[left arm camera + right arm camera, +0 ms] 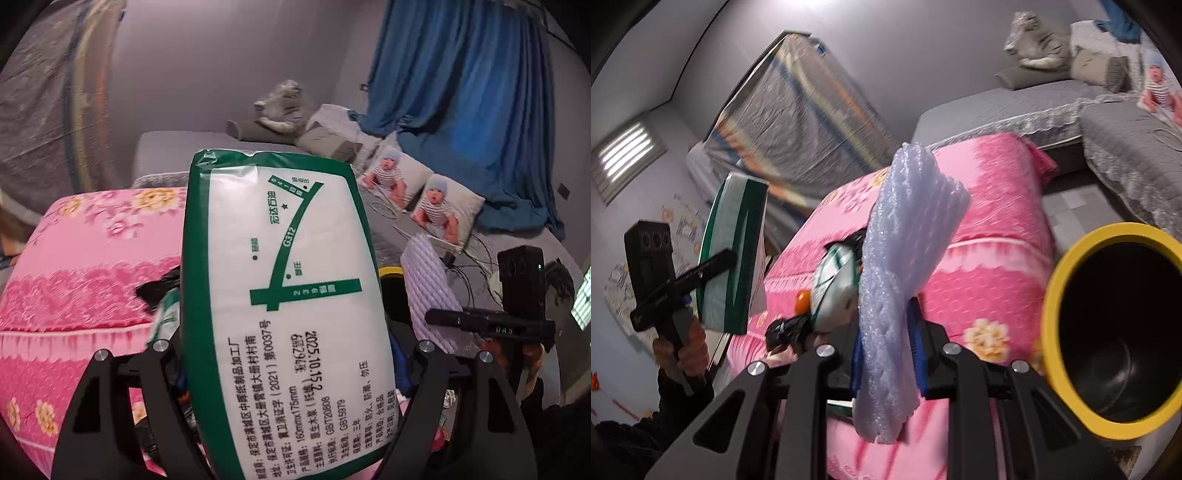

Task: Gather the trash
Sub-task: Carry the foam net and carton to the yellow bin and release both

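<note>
My left gripper [291,373] is shut on a green-and-white tissue pack [288,280], held upright and lifted above the pink floral quilt [81,266]. From the right wrist view the same pack [733,254] and left gripper [726,266] hang at the far left. My right gripper [886,354] is shut on a sheet of white foam wrap [905,243], its blue pads pressing both sides. A black bin with a yellow rim [1049,306] stands just right of it, mouth open. A crumpled green-white wrapper [831,291], a black plastic scrap [783,330] and a small orange piece [803,299] lie on the quilt.
Grey bedding [1126,147] with pillows [447,210] and a plush toy [284,107] lies behind. Blue curtains [461,92] hang at the right, cables [469,266] trail on the bed. A plastic-wrapped mattress [798,122] leans on the wall. A hand [690,350] grips the left handle.
</note>
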Motion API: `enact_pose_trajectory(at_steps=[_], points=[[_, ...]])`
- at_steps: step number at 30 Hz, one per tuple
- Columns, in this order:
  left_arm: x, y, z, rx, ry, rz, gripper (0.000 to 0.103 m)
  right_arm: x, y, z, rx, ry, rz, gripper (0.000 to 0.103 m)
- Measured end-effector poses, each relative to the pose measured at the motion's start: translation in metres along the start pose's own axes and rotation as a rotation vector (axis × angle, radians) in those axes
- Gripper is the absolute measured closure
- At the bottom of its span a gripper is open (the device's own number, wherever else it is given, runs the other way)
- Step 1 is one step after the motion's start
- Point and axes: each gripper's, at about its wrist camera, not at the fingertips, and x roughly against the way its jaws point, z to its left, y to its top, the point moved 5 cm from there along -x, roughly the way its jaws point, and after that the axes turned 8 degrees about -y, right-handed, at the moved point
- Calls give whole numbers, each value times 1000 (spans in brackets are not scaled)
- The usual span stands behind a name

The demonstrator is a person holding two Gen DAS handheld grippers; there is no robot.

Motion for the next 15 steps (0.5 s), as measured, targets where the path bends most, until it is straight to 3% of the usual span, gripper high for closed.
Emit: enact_pose_trajectory(at_steps=[9, 15], points=[[-92, 17, -74, -81, -161, 69, 29, 60, 15, -85, -135, -218, -195, 83], [-165, 27, -118, -116, -252, 127, 29, 73, 9, -129, -204, -324, -233, 83]])
